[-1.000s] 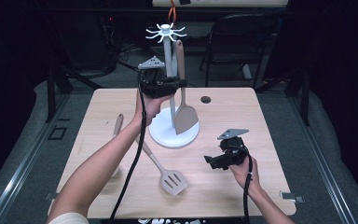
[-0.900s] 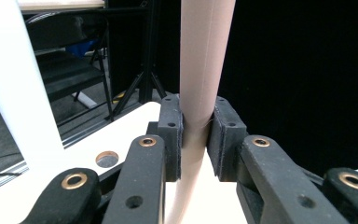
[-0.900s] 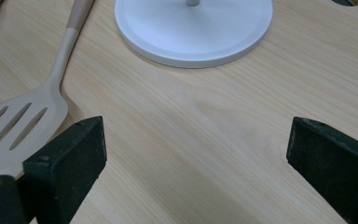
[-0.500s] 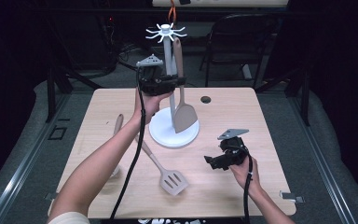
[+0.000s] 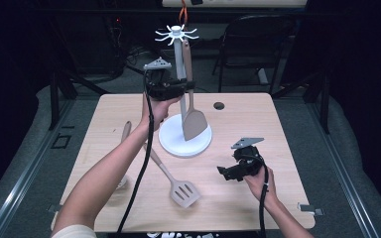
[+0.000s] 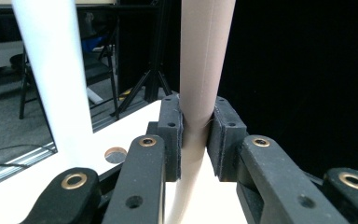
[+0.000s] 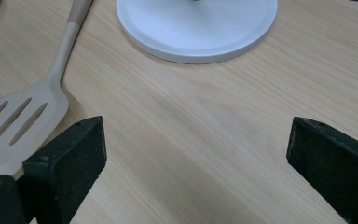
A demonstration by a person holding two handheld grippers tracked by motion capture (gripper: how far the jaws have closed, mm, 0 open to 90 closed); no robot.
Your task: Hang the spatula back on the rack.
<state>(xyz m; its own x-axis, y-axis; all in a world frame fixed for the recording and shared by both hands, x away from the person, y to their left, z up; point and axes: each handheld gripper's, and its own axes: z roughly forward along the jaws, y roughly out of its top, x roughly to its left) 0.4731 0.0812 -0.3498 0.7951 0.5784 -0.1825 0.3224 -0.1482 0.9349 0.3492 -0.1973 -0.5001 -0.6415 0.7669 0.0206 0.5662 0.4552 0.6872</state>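
A white utensil stand (image 5: 180, 64) with a ring of hooks at its top rises from a round base (image 5: 171, 141) at the table's middle. My left gripper (image 5: 184, 87) is raised beside the pole, shut on the handle of a taupe solid spatula (image 5: 194, 124) that hangs upright with its blade over the base. In the left gripper view the pads (image 6: 172, 135) press the handle (image 6: 205, 60) from both sides, with the pole (image 6: 56, 70) to the left. My right gripper (image 5: 225, 173) rests low at the front right, open (image 7: 196, 154), with only bare wood between its jaws.
A slotted spatula (image 5: 182, 192) lies flat on the table in front of the base, also seen at the left of the right gripper view as the slotted spatula (image 7: 23, 116). Another wooden-handled utensil (image 5: 125, 133) lies partly under the left forearm. A dark hole (image 5: 219, 105) marks the tabletop behind the stand.
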